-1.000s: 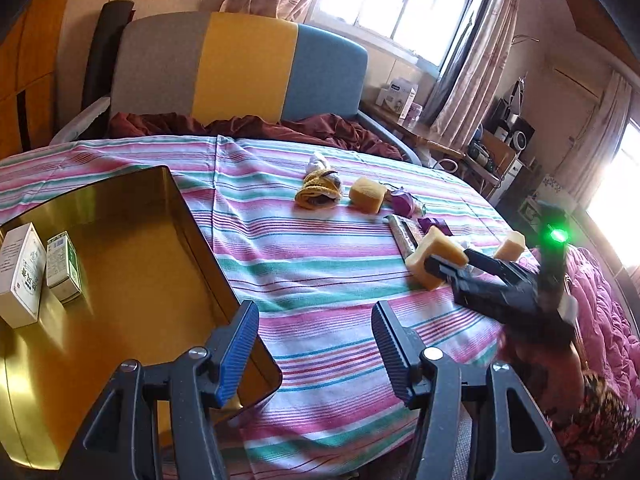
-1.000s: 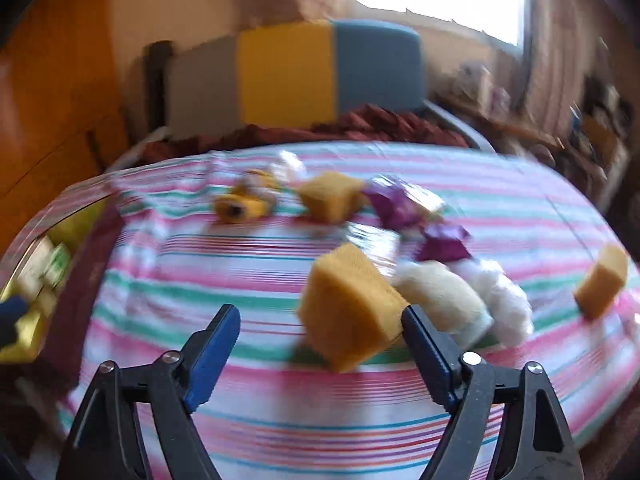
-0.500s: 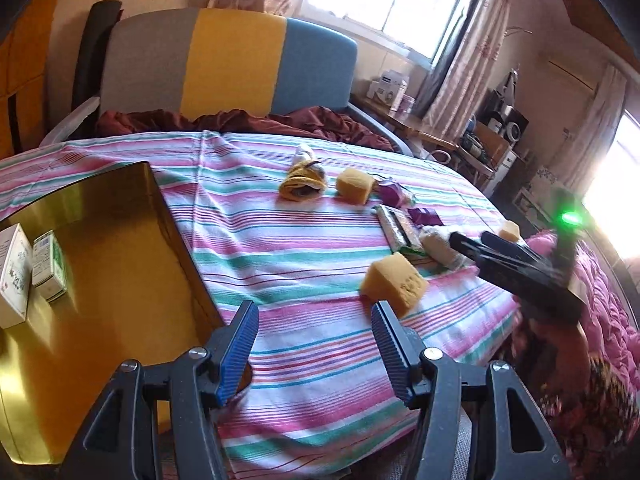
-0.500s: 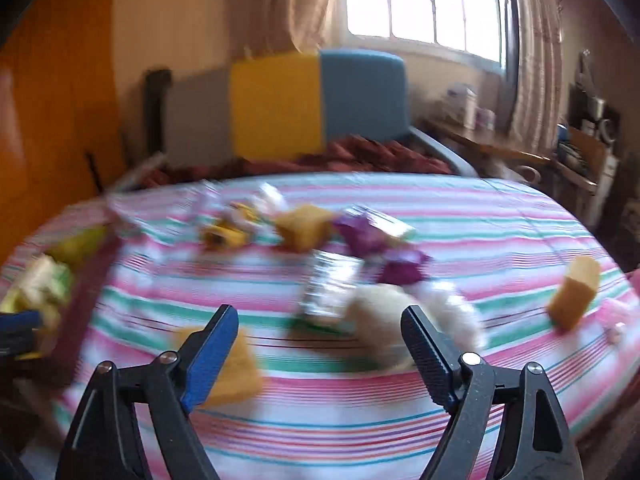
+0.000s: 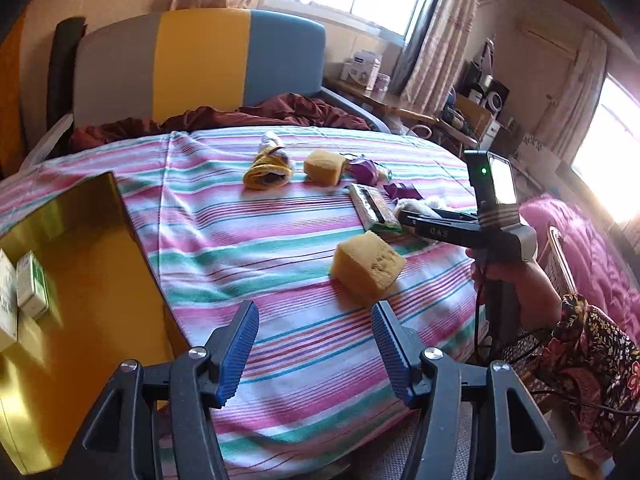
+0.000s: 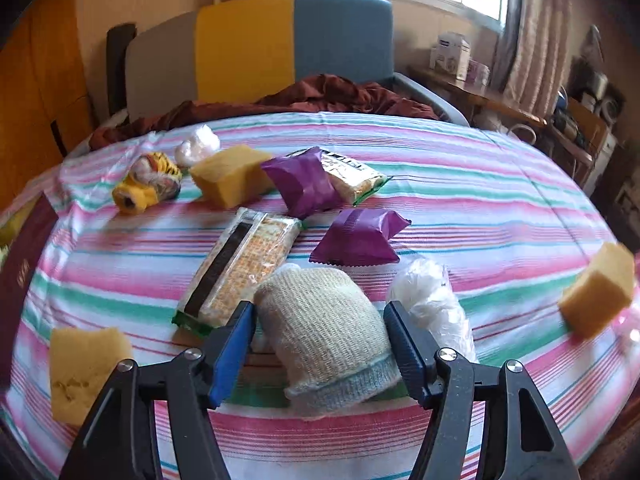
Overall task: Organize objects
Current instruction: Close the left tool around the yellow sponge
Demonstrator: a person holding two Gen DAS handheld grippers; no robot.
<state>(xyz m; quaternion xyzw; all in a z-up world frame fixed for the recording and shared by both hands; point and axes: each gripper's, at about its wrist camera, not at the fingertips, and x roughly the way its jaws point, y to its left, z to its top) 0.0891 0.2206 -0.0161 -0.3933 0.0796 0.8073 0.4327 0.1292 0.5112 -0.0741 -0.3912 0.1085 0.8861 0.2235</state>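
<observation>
On the striped tablecloth (image 6: 460, 184) lies a cream knitted roll (image 6: 324, 344) with a pale blue cuff. My right gripper (image 6: 320, 344) straddles it; its jaws are closing and the blue pads stand just at the roll's sides. Left of it sits a yellow sponge (image 6: 86, 372), the same sponge (image 5: 368, 268) that lies a little ahead of my open, empty left gripper (image 5: 316, 344). In the left wrist view the right gripper (image 5: 404, 216) reaches in from the right, held by a hand. A gold box (image 5: 80, 260) at the left holds small cartons (image 5: 32, 284).
Further back lie two cracker packets (image 6: 244, 268), two purple packets (image 6: 360, 238), another sponge (image 6: 232, 180), a tiger-striped roll (image 6: 146, 186) and a white plastic bundle (image 6: 432, 300). A third sponge (image 6: 596, 292) sits at the right edge. A colour-block chair (image 6: 292, 44) stands behind.
The right gripper let the yellow sponge drop onto the cloth, then swung right and down over the knitted roll with its jaws narrowing. The left gripper shifted slightly and stays open.
</observation>
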